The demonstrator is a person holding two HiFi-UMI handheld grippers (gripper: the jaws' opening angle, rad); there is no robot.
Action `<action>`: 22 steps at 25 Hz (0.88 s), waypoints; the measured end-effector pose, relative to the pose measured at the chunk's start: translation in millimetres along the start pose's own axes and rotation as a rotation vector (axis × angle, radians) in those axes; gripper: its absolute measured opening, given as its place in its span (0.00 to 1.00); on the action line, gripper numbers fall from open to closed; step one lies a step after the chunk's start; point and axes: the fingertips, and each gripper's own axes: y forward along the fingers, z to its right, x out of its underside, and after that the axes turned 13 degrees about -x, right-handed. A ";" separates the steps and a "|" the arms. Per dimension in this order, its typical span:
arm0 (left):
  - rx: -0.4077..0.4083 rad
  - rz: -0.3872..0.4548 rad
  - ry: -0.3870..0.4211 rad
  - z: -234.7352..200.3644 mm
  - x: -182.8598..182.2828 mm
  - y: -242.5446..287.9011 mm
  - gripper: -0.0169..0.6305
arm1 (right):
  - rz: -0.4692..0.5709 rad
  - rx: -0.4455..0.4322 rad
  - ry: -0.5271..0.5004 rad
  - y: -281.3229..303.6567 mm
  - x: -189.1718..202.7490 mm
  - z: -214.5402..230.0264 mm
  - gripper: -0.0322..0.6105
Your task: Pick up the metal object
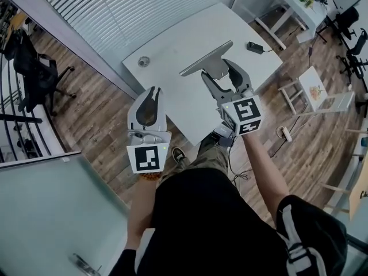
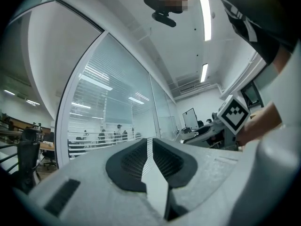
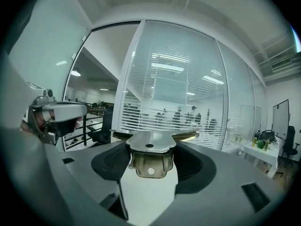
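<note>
The person's black top filled the bottom of the head view, with both forearms reaching forward from it; each hand held a grey moulded plastic gripper with a black-and-white marker cube at the rear.

The left gripper was over the wood-plank floor, beside the table's near corner; in its own view, the left gripper had its dark ribbed pads drawn together, with only a thin slit between them and nothing in it.

The right gripper was closed on the metal object; in the head view this showed as a long, flat grey strip lying slantwise across the jaw tips, over the white table; whether it touched the tabletop could not be told.

In the right gripper view, the metal object was a pressed sheet-metal bracket with a dull, brassy-grey sheen; it had rounded corners, a folded lip and a small round hole in each of its two faces; the black pads pressed on it from both sides, and the strip ran out past them to left and right.

A small round thing and a black adapter with a cord also lay on the smooth tabletop, well apart; a glass wall with slatted blinds ran behind the table.
</note>
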 end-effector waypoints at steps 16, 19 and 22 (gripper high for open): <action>-0.002 0.061 -0.012 18.6 -14.1 6.2 0.08 | 0.065 0.045 0.001 -42.8 -8.1 -12.8 0.49; 0.008 0.058 -0.010 23.6 -13.7 5.2 0.08 | 0.097 0.041 0.010 -48.9 -4.9 -14.9 0.49; 0.018 0.058 -0.007 28.4 -12.1 2.9 0.08 | 0.107 0.021 0.034 -54.4 1.6 -19.1 0.49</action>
